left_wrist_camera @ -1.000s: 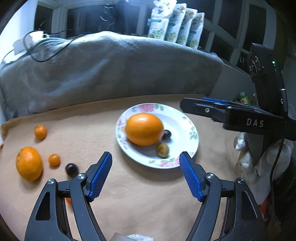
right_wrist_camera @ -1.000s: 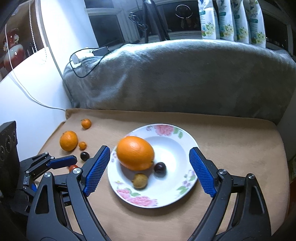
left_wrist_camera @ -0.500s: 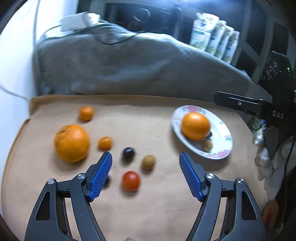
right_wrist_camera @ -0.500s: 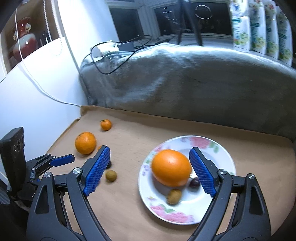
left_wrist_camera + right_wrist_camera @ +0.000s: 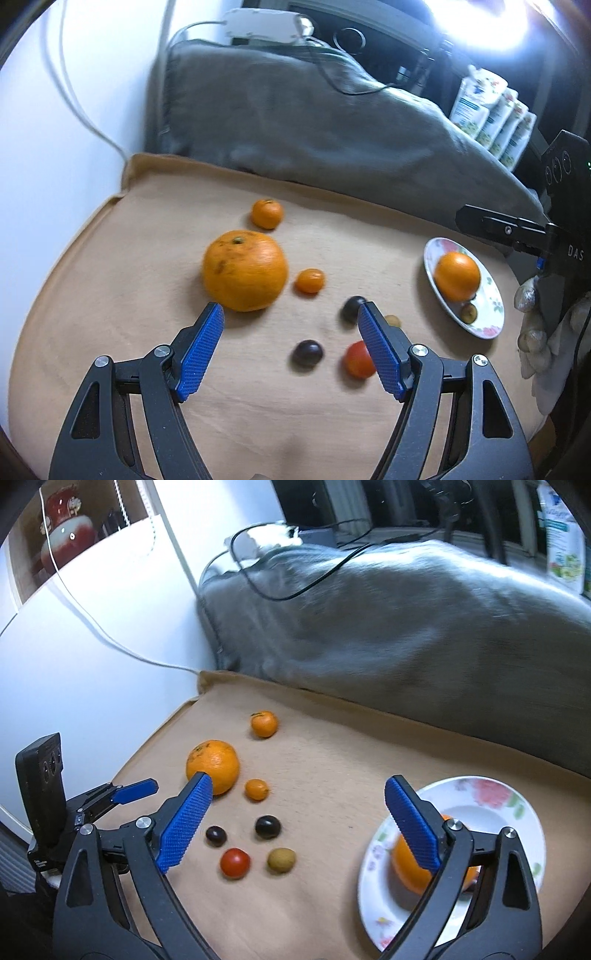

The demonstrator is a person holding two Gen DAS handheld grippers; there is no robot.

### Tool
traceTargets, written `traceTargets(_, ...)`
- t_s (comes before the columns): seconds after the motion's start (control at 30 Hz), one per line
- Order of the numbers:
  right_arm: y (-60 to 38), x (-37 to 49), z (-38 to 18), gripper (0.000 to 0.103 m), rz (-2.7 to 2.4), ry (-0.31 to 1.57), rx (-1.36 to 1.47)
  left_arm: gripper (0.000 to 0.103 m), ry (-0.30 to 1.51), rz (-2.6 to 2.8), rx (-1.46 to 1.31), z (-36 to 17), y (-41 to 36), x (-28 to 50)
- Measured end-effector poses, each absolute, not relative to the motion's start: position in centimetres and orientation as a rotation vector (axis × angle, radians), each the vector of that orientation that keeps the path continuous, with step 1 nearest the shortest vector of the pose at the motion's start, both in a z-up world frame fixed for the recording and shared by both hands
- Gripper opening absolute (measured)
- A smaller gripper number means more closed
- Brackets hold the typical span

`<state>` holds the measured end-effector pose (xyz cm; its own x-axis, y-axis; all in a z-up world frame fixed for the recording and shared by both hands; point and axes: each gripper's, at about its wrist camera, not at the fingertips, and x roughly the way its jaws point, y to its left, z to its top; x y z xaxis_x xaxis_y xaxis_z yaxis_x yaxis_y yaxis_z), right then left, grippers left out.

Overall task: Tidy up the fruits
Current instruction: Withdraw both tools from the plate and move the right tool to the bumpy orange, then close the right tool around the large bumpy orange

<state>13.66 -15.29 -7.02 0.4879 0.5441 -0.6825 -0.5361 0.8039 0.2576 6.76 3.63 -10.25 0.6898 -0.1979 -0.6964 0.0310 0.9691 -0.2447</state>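
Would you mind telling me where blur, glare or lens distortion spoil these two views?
Left wrist view: glare burns out the top right corner, the red tomato is smeared, and the tan mat's edge bows. Right wrist view: the grey blanket streaks with motion blur; the dark fisheye rim cuts the corners.

- My landmark, the floral plate (image 5: 498,794), holds a big orange (image 5: 457,276) and a small brownish fruit (image 5: 468,312).
- Well left of the plate lie a large orange (image 5: 213,765), two small tangerines (image 5: 264,723) (image 5: 256,789), two dark plums (image 5: 267,826) (image 5: 215,835), a red tomato (image 5: 235,862) and a tan longan (image 5: 281,860).
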Motion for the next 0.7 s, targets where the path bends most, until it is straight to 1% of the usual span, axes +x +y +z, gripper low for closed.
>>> traceTargets(0.4,-9.1,15.8,-9.4,0.097,0.785,0.967,0.041,0.075,0.845,-0.122,-0.327,-12.7,6.8,8.3)
traceTargets(0.7,-6.0,18.1,-11.6,0.096,0.855,1.073,0.137,0.073,0.866,-0.163,-0.389,-13.9,7.9,9.4)
